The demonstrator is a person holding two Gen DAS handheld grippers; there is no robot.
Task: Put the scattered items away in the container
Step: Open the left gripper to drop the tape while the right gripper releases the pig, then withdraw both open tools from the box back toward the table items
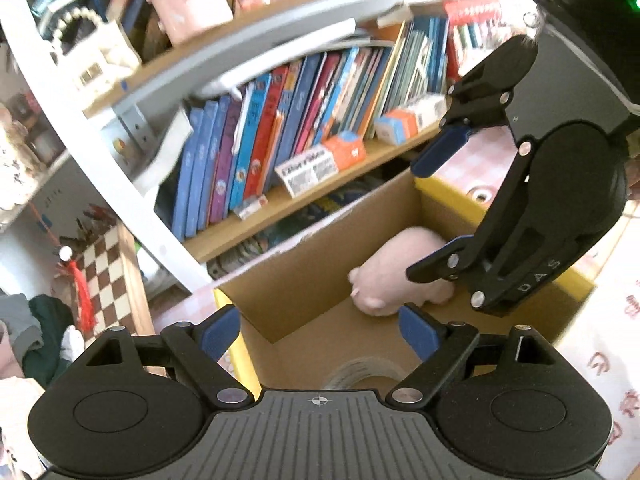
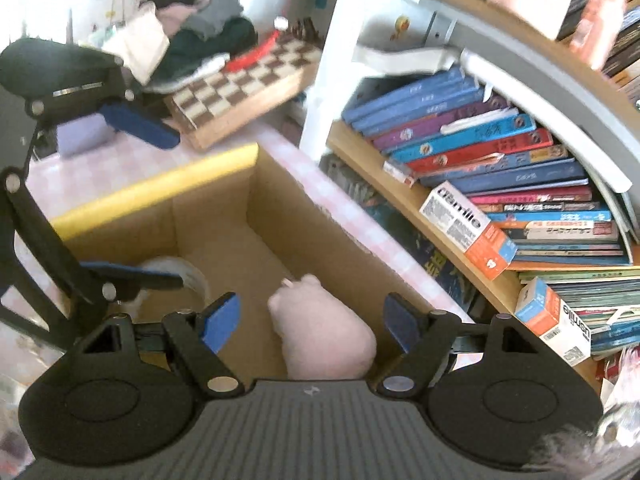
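An open cardboard box (image 1: 304, 280) with yellow-edged flaps stands on a pink checked surface; it also shows in the right wrist view (image 2: 216, 216). A pink plush toy (image 1: 400, 280) lies on the box floor, seen too in the right wrist view (image 2: 324, 332). A roll of clear tape (image 1: 364, 372) lies at the box's other end (image 2: 180, 276). My left gripper (image 1: 318, 330) is open and empty above the box. My right gripper (image 2: 312, 320) is open and empty just above the plush. Each gripper shows in the other's view: the right (image 1: 444, 196), the left (image 2: 160, 204).
A bookshelf (image 1: 280, 128) full of upright books stands right behind the box (image 2: 500, 184). Small orange and white cartons (image 2: 468, 228) sit on its shelf edge. A chessboard (image 2: 244, 84) and a pile of clothes (image 2: 200, 36) lie beyond the box.
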